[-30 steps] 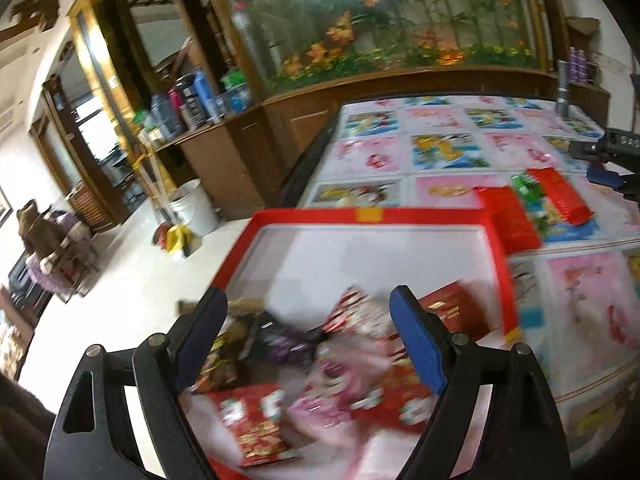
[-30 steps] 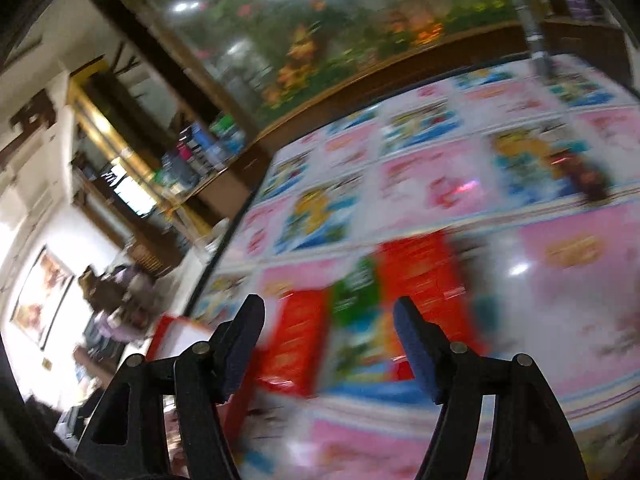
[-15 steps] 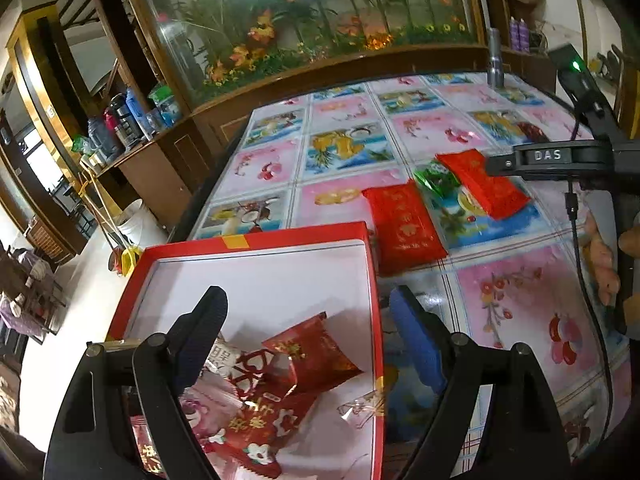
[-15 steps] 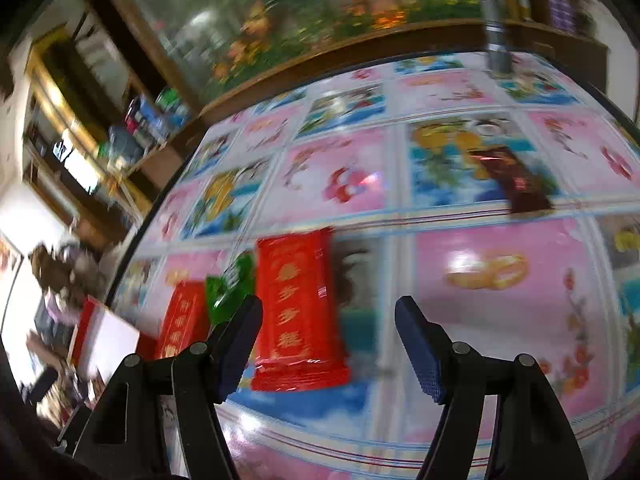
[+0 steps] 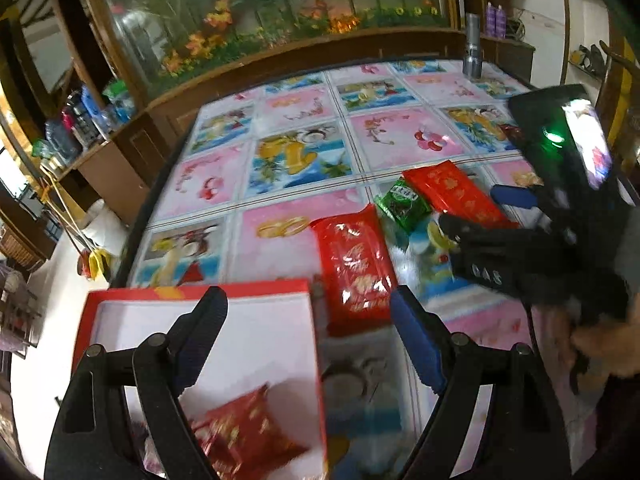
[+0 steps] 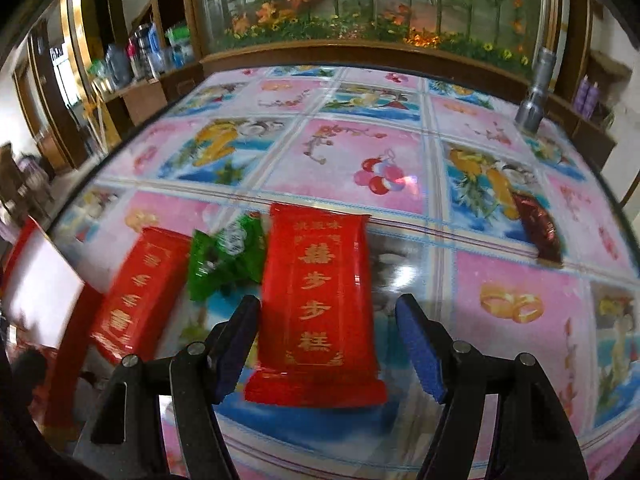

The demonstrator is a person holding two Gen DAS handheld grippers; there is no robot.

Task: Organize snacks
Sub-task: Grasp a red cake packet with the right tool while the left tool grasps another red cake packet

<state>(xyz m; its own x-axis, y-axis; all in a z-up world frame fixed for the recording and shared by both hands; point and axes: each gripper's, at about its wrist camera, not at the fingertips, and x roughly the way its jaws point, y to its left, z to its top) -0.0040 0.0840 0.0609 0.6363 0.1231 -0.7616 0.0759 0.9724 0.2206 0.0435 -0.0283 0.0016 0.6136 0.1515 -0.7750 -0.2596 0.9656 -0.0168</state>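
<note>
**Right gripper lined up on the long red packet; most of the sorting is left to do**

Since half a second ago your right gripper (image 6: 326,344) has closed in on the long red packet (image 6: 318,300), which now lies between its spread fingers with gaps on both sides; nothing is held yet; your left gripper (image 5: 308,340) has swung away from the pile in the red box (image 5: 200,292) and now looks across the box's far corner toward the table, its jaws wide apart and empty.

On the patterned tablecloth (image 6: 400,148) you have three snacks in a row: the long red packet, the green packet (image 6: 224,256) just beside it, and a second red packet (image 6: 140,292) beyond that, nearest the box; a dark brown wrapper (image 6: 538,228) lies well apart to the right; a metal flashlight (image 6: 534,92) stands at the far edge.

Inside the box the left view shows at least one red pillow pack (image 5: 244,436) low in the corner, with much bare white floor; whether more lie below the frame you cannot tell.

By my reading you are early to midway; a tidy row has begun, yet the box looks far from sorted and the brown wrapper waits alone.
</note>
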